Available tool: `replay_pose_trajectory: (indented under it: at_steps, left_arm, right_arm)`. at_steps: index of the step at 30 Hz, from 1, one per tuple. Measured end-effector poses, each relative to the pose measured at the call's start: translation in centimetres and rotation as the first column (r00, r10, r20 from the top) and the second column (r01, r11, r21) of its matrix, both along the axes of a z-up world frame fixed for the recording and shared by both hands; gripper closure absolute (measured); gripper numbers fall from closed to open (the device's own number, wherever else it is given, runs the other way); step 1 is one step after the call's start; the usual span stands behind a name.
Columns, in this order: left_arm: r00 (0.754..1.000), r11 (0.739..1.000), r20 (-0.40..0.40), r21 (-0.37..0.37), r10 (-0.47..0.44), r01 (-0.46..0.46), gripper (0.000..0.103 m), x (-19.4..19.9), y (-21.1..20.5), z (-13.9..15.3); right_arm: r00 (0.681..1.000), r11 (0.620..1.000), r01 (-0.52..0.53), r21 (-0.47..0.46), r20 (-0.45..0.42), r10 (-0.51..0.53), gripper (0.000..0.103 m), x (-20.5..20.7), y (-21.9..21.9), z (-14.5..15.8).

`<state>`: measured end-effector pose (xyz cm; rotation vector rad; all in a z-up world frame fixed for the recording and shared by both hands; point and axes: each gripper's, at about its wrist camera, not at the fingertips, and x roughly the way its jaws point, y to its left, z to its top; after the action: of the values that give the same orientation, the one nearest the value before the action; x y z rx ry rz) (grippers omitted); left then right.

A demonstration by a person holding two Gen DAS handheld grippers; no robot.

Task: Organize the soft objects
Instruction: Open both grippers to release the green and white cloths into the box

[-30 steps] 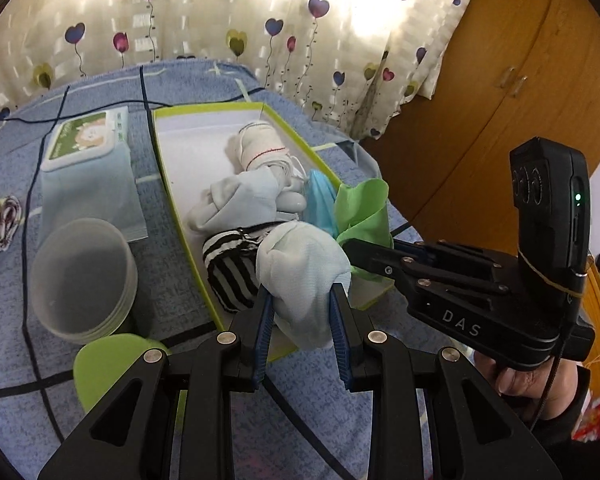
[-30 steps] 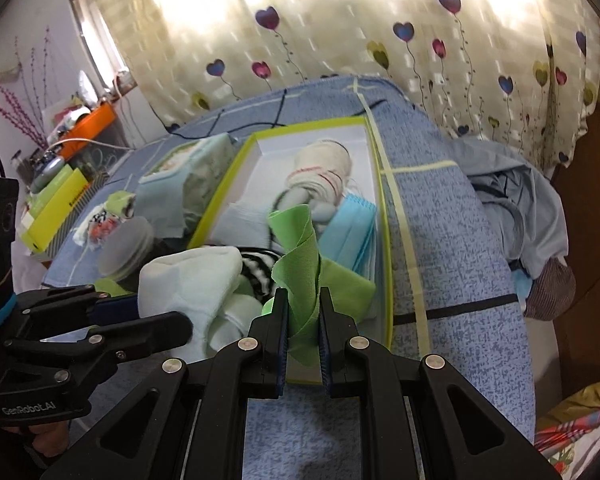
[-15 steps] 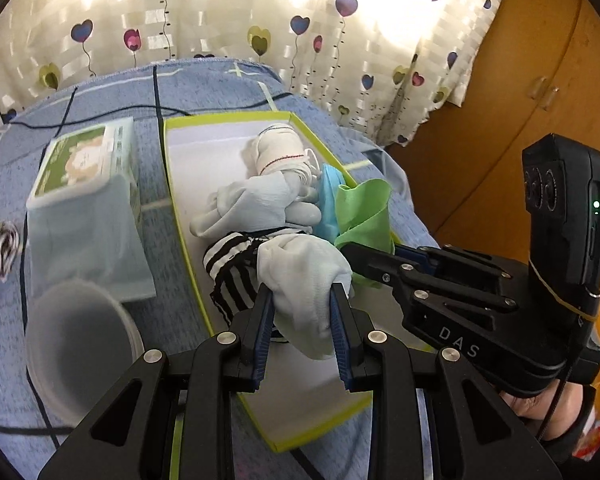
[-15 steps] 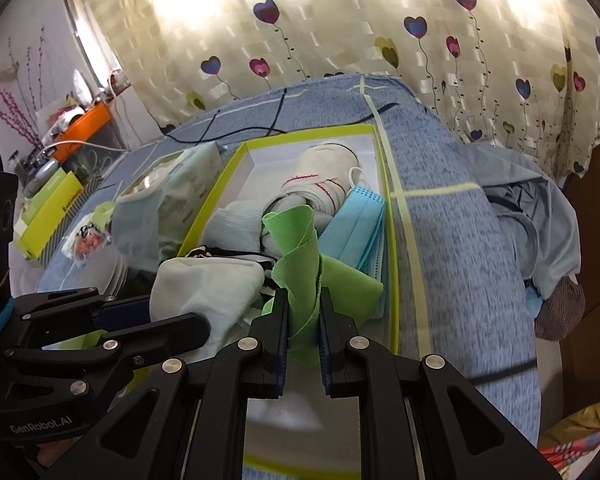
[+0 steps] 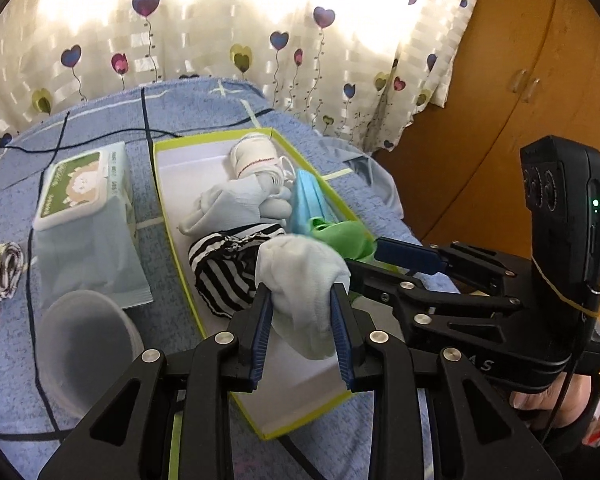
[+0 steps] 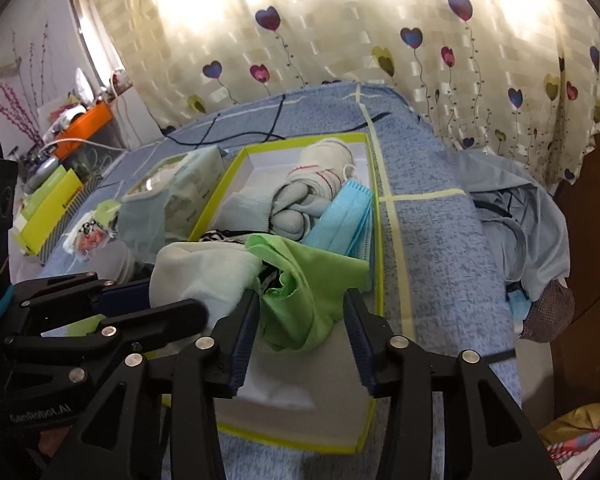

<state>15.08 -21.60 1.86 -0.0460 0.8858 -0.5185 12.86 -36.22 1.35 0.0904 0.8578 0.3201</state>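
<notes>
Green cloth (image 6: pixel 300 280) was seen lying crumpled between the pads of the right tool (image 6: pixel 300 316), at the near-right part of the lime-edged box (image 6: pixel 370 424) on the bed (image 6: pixel 432 240). The right tool's jaws had just been opening: a clear gap was seen on the right side w/ no pad pressing there, while the left pad was only brushed by a fold, so the cloth was judged released, resting on the box contents beside the blue face masks (image 6: pixel 342 216). Pale sock bundle (image 5: pixel 300 292) was gripped by the left tool (image 5: pixel 300 320), both pads pressed into its sides, jaws abt half apart; bundle was held just above the white box floor, next to the striped sock (image 5: pixel 220 276) & in front of the grey socks (image 5: pixel 236 204) and the white rolled sock w/ red stitching (image 5: pixel 256 156).

Key relation, as judged: bundle hangs straight ahead of the left tool, its long axis running roughly along the fingers & drooping toward the bare near end of the box; that free spot lies directly below, so only a short lowering & an opening of the jaws seems needed. Left hand is the nearer one; right tool sits just beside it to the right, near enough that a bump is poss. Wipes pack (image 5: pixel 84 184) and clear tub (image 5: pixel 84 344) were noted left of the box, outside it
</notes>
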Motion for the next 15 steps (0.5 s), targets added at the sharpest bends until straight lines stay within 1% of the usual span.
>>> replay_pose_trajectory:
  at_steps: [3, 7, 12, 15]
  left_arm:
    - [1.000, 1.000, 0.025, 0.005, -0.005, 0.005, 0.069, -0.5, 0.1, 0.4]
    - [1.000, 1.000, 0.014, -0.001, -0.010, 0.010, 0.063, -0.7, 0.3, 0.3]
    - [1.000, 1.000, 0.022, -0.002, 0.000, 0.000, 0.062, -1.1, 0.6, 0.5]
    - [0.999, 1.000, 0.045, -0.006, 0.011, -0.011, 0.062, -1.5, 1.1, 1.1]
  right_arm:
    - [1.000, 1.000, -0.002, 0.001, 0.026, 0.002, 0.060, -1.0, 0.0, 0.8]
    - [0.999, 1.000, 0.001, 0.000, 0.040, -0.001, 0.059, -1.8, 0.0, 1.3]
    - [0.999, 1.000, 0.010, -0.004, 0.037, -0.010, 0.059, -2.3, 0.0, 1.4]
    - [0.999, 1.000, 0.010, -0.002, 0.043, -0.010, 0.059, -2.4, -0.1, 1.5]
